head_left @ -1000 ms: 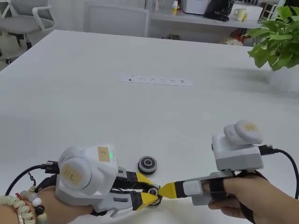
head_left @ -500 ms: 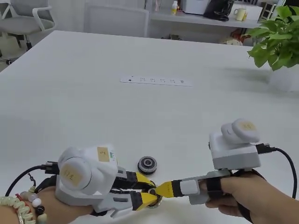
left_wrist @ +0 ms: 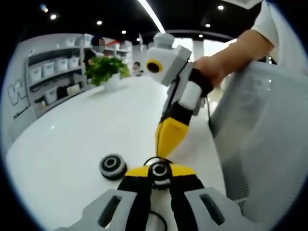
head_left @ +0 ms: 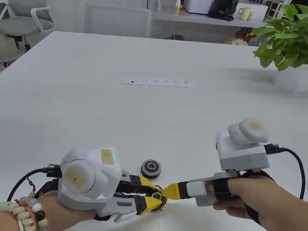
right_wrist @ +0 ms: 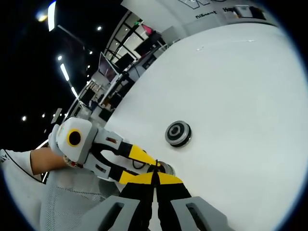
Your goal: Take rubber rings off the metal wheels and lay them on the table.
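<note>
— What's on the table [head_left: 144, 120]?
— My left gripper [head_left: 155, 196] is clenched on one wheel [left_wrist: 160, 172]. A second wheel [head_left: 151, 168] lies just past its jaws with the rubber on. My right gripper [right_wrist: 154, 174], jaws pressed together, seems to nip the held wheel's ring [left_wrist: 155, 159] at the left's tips.
— Risk?
— I'd say the thin rubber slips my pinch and snaps back, or a skewed pull twists the wheel out of the left grip.
</note>
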Available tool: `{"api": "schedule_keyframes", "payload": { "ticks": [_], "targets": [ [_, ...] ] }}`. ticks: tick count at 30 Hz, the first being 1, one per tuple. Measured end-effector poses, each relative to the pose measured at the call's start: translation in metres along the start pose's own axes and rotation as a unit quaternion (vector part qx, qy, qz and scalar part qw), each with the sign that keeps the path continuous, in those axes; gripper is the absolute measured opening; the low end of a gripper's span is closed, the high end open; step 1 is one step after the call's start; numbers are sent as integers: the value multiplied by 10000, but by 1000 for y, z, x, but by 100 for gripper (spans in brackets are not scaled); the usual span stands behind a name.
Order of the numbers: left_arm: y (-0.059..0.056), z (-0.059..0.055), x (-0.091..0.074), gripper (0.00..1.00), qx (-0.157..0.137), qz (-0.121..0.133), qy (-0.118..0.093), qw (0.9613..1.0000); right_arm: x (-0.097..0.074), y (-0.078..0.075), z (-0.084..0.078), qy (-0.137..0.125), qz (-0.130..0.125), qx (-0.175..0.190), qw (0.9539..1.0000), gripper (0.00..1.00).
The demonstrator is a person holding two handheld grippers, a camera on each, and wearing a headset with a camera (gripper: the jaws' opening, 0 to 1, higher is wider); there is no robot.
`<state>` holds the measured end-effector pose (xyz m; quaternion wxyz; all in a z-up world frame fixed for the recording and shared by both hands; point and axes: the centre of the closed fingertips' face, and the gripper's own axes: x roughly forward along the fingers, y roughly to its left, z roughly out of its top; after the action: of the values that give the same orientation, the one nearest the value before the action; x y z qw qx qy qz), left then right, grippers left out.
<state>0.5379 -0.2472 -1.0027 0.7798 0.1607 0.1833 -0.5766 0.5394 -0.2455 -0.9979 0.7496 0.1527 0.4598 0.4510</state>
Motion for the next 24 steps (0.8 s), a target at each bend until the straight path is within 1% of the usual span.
{"api": "schedule_keyframes", "payload": {
  "ticks": [3, 5, 6, 8, 11, 13, 14, 17, 20, 24],
  "targets": [
    [0, 1, 0, 15, -39, 2, 110, 9999, -1, 0, 2, -32, -4, 8, 10000, 0],
    [0, 2, -1, 14, 26, -4, 139, 9999, -1, 0, 2, -41, -12, -6, 10000, 0],
    [-1, 1, -1, 14, 91, -30, 190, 9998, -1, 0, 3, -46, -8, -8, 10000, 0],
    [-1, 2, -2, 13, 127, -42, 201, 9997, -1, 0, 3, -58, -5, -14, 10000, 0],
    [-3, 8, -5, 13, 159, -88, 151, 9997, -2, 1, 4, -70, -1, -25, 10000, 0],
    [-1, 12, -8, 15, 139, -73, 93, 9998, -2, 2, 5, -81, 4, -28, 10000, 0],
    [-1, 13, -8, 15, 133, -71, 99, 9998, -2, 2, 5, -86, 4, -32, 10000, 0],
    [0, 16, -13, 17, 264, -46, 128, 9996, -2, 2, 5, -98, 8, -37, 9999, 0],
    [1, 20, -18, 20, 292, -57, 110, 9995, -2, 2, 6, -108, 18, -36, 9999, 0],
    [5, 27, -26, 22, 400, -4, 34, 9992, -2, 4, 6, -119, 37, -42, 9999, 0]
  ]
}}
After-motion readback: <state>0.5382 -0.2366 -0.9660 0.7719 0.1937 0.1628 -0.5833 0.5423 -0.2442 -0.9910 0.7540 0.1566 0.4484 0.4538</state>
